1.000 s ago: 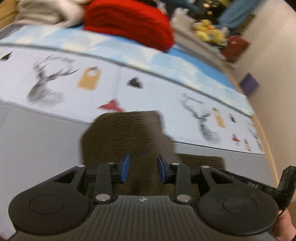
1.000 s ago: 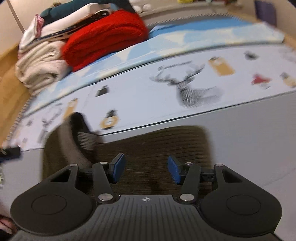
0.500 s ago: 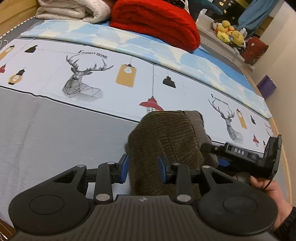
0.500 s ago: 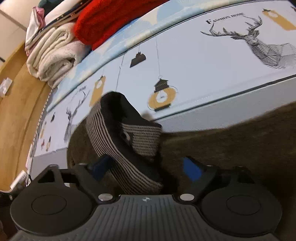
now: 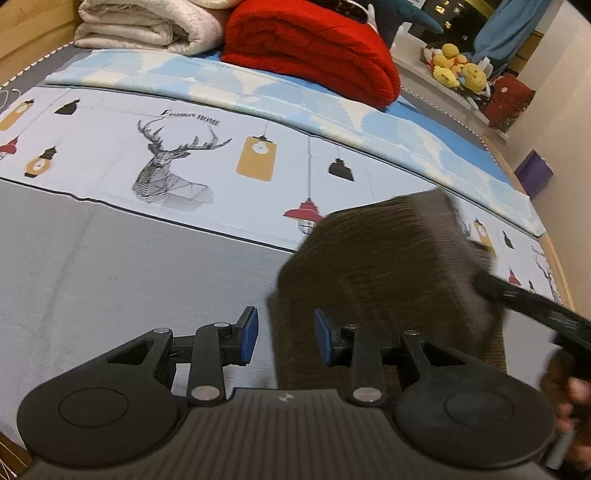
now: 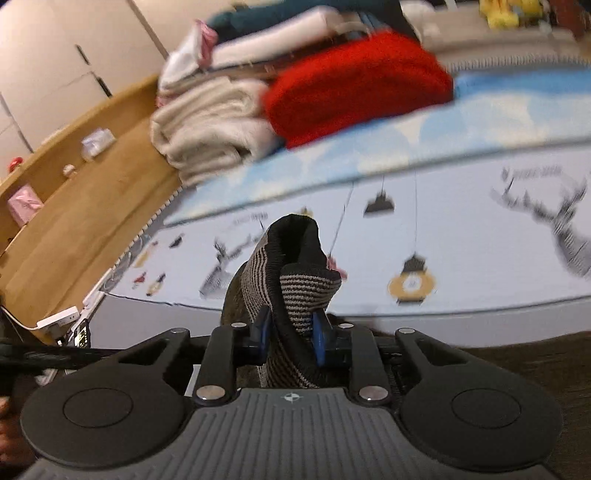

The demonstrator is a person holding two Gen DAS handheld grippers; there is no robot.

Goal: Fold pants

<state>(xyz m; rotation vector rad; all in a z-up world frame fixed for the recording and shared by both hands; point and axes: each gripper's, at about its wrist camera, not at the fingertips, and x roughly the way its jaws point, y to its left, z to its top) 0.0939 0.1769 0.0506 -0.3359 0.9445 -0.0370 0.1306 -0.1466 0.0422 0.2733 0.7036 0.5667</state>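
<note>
The dark brown ribbed pants [image 5: 384,273] are partly lifted off the bed, blurred. My left gripper [image 5: 284,338] is open, its blue pads on either side of the pants' left edge, not pinching it. My right gripper [image 6: 290,334] is shut on the pants' striped waistband [image 6: 291,291], which stands up in a bunch between the pads. More of the brown cloth [image 6: 517,365] lies flat at the lower right of the right wrist view. The right gripper's body shows at the right of the left wrist view [image 5: 532,302].
The bed has a grey sheet [image 5: 110,266] and a pale printed cover with deer and lamps [image 5: 177,162]. A red blanket [image 5: 314,48] and cream blankets [image 5: 147,22] are stacked at the far side. A wooden ledge [image 6: 74,192] runs along the left.
My right gripper has closed on the waistband and lifted it. My left gripper has shifted left relative to the pants and stays open.
</note>
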